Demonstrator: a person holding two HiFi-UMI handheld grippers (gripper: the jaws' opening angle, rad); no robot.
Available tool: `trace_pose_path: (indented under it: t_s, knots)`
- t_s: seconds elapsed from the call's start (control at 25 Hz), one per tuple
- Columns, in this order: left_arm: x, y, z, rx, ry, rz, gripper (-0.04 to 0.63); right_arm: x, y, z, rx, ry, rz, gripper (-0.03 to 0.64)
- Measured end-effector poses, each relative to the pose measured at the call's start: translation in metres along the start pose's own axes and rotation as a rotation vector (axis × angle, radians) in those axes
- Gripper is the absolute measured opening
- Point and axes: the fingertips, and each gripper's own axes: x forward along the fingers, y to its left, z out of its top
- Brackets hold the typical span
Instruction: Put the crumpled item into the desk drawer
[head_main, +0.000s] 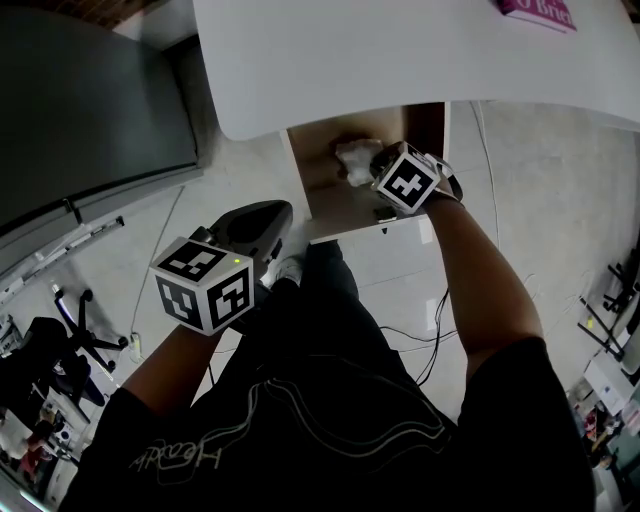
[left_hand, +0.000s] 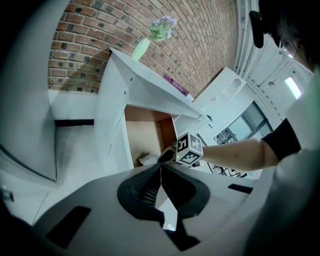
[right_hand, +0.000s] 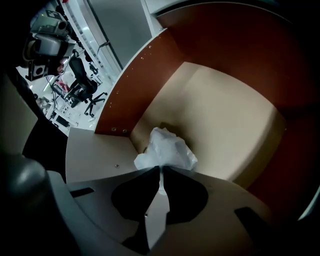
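Observation:
The crumpled white item (head_main: 353, 160) hangs just inside the open desk drawer (head_main: 345, 228), over its tan floor (right_hand: 225, 120). My right gripper (head_main: 372, 172) points steeply down into the drawer and is shut on the item; in the right gripper view the crumpled item (right_hand: 167, 150) bulges out past the closed tips of the right gripper (right_hand: 161, 168). My left gripper (head_main: 282, 212) hovers over the floor left of the drawer's front, away from it. In its own view the left gripper (left_hand: 161, 166) is shut with nothing in it, and the item (left_hand: 148, 160) shows small in the drawer beyond.
The white desk top (head_main: 400, 50) overhangs the drawer and carries a magenta book (head_main: 540, 12) and a vase of flowers (left_hand: 150, 40). Reddish-brown drawer walls (right_hand: 150, 75) close in the sides. Cables (head_main: 432, 335) lie on the floor; an office chair (head_main: 70, 340) stands at left.

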Motion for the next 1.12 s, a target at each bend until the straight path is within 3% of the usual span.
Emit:
trace_pose_path:
  t_s: [0.44,0.48,0.56,0.68,0.96,1.12]
  knots:
    - [-0.002,0.01,0.004,-0.002,-0.012,0.022,0.021,0.009,-0.006,0.006,0.03,-0.031,0.05,0.058]
    - [-0.002,0.011,0.005,-0.002,-0.013,0.021,0.022,0.007,-0.005,0.007,0.041,-0.035,0.063,0.076]
    - [-0.004,0.011,0.006,0.001,-0.01,0.02,0.023,0.001,-0.004,0.008,0.073,-0.042,0.076,0.181]
    - [-0.011,0.01,0.007,0.01,-0.008,0.011,0.022,-0.014,-0.007,0.007,0.114,-0.05,0.044,0.19]
    - [-0.032,-0.015,0.013,0.042,0.0,-0.058,0.021,-0.08,0.023,0.019,0.202,-0.179,0.07,0.198]
    - [-0.056,-0.04,0.021,0.1,-0.008,-0.111,0.022,-0.139,0.049,0.03,0.267,-0.302,0.04,0.192]
